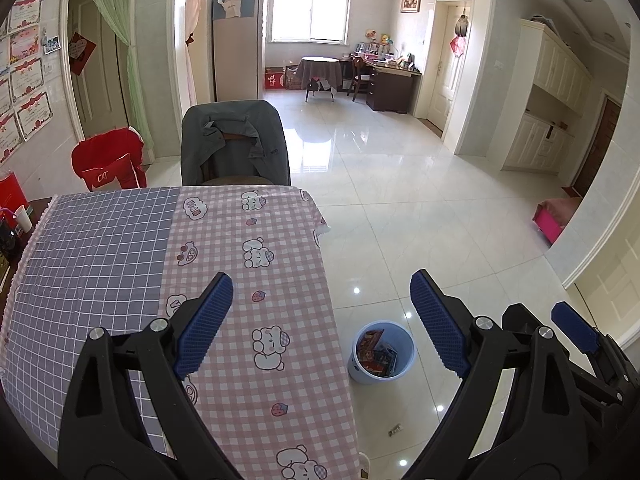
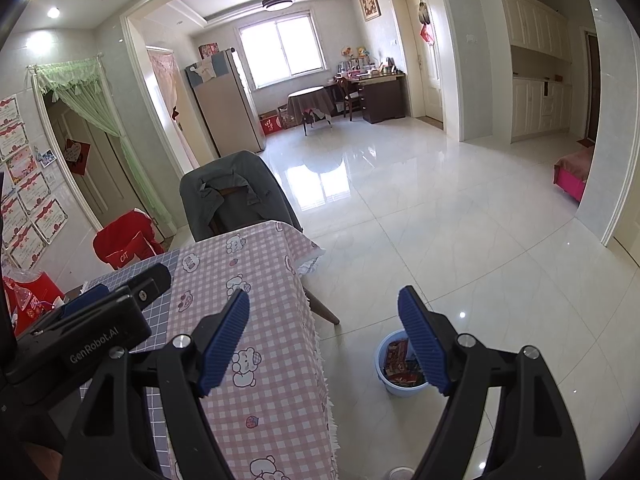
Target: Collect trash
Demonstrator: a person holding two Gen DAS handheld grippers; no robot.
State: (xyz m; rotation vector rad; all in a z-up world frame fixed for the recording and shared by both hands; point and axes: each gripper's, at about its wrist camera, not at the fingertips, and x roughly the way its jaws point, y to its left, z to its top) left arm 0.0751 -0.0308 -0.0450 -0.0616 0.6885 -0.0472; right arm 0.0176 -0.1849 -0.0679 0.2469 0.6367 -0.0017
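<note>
A pale blue waste bin (image 1: 382,354) stands on the floor just right of the table and holds several colourful wrappers (image 1: 376,354). The right wrist view shows the same bin (image 2: 400,364) low between the fingers. My left gripper (image 1: 322,322) hangs open over the table's right edge, nothing between its blue pads. My right gripper (image 2: 324,340) is open too and holds nothing; in the left wrist view it shows at the right edge (image 1: 572,326). A small scrap (image 1: 395,430) lies on the floor in front of the bin.
The table wears a pink and grey checked cloth (image 1: 224,248). A chair draped with a grey jacket (image 1: 234,140) stands at its far end, a red chair (image 1: 108,164) to the left. Glossy tile floor (image 1: 400,200) stretches to the right and back.
</note>
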